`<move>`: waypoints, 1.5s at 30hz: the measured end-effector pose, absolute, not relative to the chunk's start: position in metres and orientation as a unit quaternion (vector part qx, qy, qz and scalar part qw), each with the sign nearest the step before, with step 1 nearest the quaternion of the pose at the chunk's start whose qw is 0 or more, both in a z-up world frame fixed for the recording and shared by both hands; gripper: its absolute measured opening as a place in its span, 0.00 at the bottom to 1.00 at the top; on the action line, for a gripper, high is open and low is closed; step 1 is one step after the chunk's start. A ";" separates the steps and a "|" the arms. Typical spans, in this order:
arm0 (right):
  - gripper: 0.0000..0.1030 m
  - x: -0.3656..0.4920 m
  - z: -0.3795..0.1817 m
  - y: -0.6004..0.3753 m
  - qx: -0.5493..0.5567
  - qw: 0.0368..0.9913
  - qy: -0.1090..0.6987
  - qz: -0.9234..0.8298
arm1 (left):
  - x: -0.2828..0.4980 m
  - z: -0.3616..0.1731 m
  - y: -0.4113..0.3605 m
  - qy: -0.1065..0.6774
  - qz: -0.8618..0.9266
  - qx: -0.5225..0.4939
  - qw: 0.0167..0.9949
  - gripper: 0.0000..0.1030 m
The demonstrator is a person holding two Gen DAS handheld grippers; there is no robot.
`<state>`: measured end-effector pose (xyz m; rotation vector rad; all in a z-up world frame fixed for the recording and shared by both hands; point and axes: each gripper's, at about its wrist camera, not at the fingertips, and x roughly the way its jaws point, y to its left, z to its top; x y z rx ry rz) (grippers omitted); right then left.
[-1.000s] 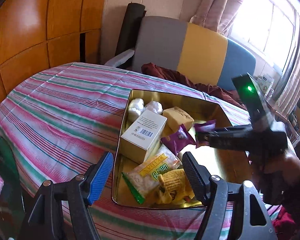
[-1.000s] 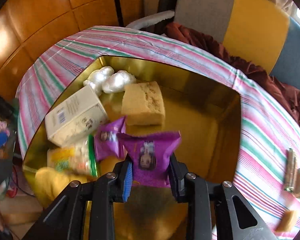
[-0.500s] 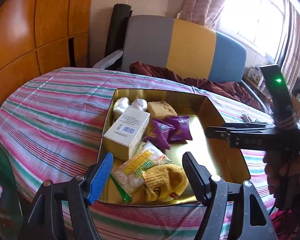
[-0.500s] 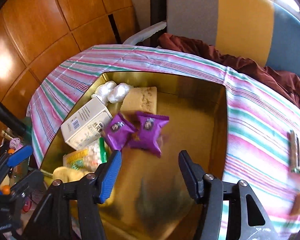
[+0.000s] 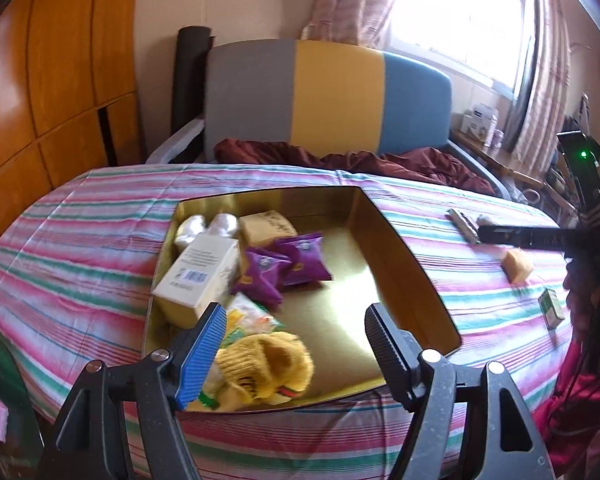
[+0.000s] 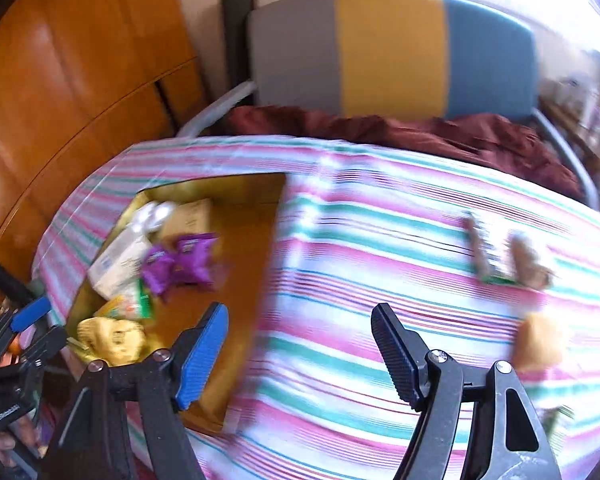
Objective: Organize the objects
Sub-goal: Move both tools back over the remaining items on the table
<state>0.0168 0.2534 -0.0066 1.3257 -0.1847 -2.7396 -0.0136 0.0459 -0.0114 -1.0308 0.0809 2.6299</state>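
Note:
A gold tin [image 5: 400,256] sits on the striped tablecloth [image 5: 80,248]. It holds two purple packets [image 5: 300,260], a white box [image 5: 200,272], a snack bag [image 5: 248,320], a yellow knit item [image 5: 268,364], a tan block [image 5: 266,226] and white wrapped balls [image 5: 208,226]. My left gripper [image 5: 296,344] hangs open over the tin's near edge, with nothing between its pads. My right gripper [image 6: 300,344] is over the cloth just right of the tin [image 6: 276,216]; its jaws are opening and empty. The purple packets [image 6: 188,260] lie in the tin.
Loose on the cloth to the right are two wrapped bars [image 6: 480,252], a tan block [image 6: 538,344] and a small green box [image 5: 552,308]. A grey, yellow and blue sofa [image 5: 340,92] with a dark red blanket stands behind. Wood panels line the left wall.
My right gripper let go of the purple packet, which now lies in the tin beside the other one. It opened and swung right over the cloth. My left gripper shifted slightly.

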 end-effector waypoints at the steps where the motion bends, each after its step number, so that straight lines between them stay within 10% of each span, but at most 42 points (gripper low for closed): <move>1: 0.73 0.019 -0.006 0.268 0.434 0.028 -0.067 -0.898 | -0.013 -0.011 0.051 0.032 0.918 -0.359 0.164 0.71; 12: 0.77 0.061 -0.011 0.441 0.385 -0.185 -0.172 -0.888 | -0.003 -0.010 0.120 0.078 0.898 -0.361 0.237 0.66; 22: 0.78 0.122 -0.060 0.553 0.320 -0.277 -0.465 -0.778 | 0.003 -0.025 0.194 0.119 0.862 -0.384 0.309 0.62; 37: 0.81 0.116 -0.072 0.549 0.329 -0.240 -0.489 -0.772 | -0.006 -0.047 0.305 0.203 0.806 -0.399 0.387 0.63; 45: 0.84 0.117 -0.072 0.550 0.319 -0.222 -0.505 -0.771 | -0.020 -0.058 0.367 0.253 0.779 -0.377 0.432 0.81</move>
